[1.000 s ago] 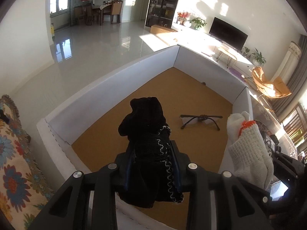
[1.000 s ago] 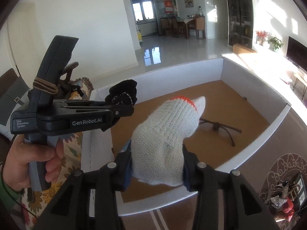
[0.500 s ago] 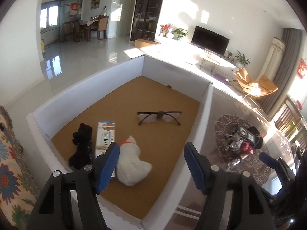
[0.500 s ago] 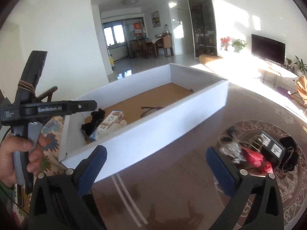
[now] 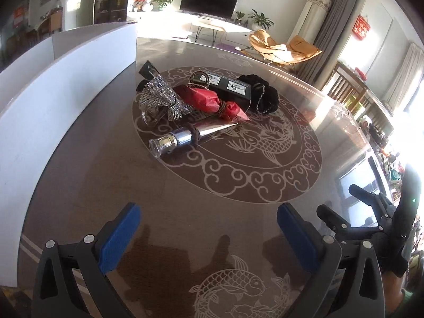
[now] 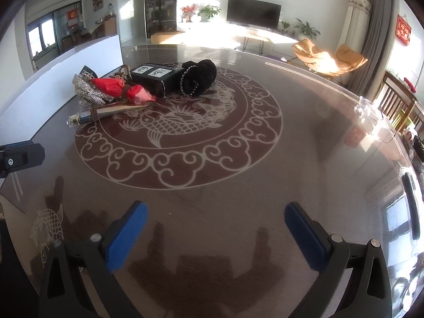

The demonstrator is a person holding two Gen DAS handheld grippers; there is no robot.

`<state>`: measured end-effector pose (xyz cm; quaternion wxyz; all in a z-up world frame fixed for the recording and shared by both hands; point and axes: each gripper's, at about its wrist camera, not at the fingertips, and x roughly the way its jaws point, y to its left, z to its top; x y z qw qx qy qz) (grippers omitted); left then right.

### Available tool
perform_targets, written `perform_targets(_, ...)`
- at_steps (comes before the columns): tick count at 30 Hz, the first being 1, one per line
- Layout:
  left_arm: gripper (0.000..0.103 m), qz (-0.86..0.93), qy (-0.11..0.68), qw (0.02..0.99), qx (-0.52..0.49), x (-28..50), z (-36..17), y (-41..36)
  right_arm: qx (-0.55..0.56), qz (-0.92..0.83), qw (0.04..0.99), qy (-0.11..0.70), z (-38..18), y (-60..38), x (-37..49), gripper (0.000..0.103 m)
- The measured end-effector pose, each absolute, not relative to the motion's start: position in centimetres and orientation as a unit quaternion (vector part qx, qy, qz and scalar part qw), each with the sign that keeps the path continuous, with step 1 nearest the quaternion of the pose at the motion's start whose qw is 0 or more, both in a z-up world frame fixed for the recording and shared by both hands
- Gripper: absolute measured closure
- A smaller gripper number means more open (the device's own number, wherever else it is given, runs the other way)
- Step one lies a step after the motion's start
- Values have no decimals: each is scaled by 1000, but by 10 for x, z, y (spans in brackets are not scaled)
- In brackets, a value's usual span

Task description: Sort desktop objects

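A pile of objects lies on the brown patterned table top: a red wrapped item [image 5: 209, 99] [image 6: 116, 87], a silver glittery piece [image 5: 159, 96] [image 6: 87, 91], a black box [image 5: 230, 87] [image 6: 156, 75], a black knit glove [image 5: 265, 96] [image 6: 198, 78] and a silver tapered tube [image 5: 190, 135] [image 6: 106, 112]. My left gripper [image 5: 209, 233] is open and empty, well short of the pile. My right gripper [image 6: 216, 233] is open and empty, also short of it. The white-walled box [image 5: 53, 84] [image 6: 58, 69] stands left of the pile.
The other gripper's body shows at the right edge of the left wrist view [image 5: 384, 228] and at the left edge of the right wrist view [image 6: 18, 156]. The table's glossy rim [image 6: 384, 122] curves at the right. Chairs stand beyond it.
Both grippers let go of the black and white gloves in the white box, opened, and swung right from the box to face the pile on the table.
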<state>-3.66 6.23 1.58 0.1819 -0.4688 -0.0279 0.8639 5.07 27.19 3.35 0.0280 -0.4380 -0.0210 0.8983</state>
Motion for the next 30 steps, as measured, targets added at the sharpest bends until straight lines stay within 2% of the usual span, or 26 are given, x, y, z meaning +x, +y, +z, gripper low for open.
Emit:
perform_targets(5,0,867,-4,152,-475,-33,-15,55,-455,890,18,-18,17,258,43,0)
perform_targets(9,0,881,-8,158,-447,-26,-8,52,-455,890,27,19,17,257,35,0)
perform_targets(14,0,876,21,151,-457,-28,-16,61,-458,888,36,15,18,251,30,0)
perform_targets(18,0,876,75,133,-458,-24,-19,74,-458,888,36,15,17,251,30,0)
perform_targets(30,0,876,74,138,-456,-20,-18,72,-458,888,36,15,17,251,31,0)
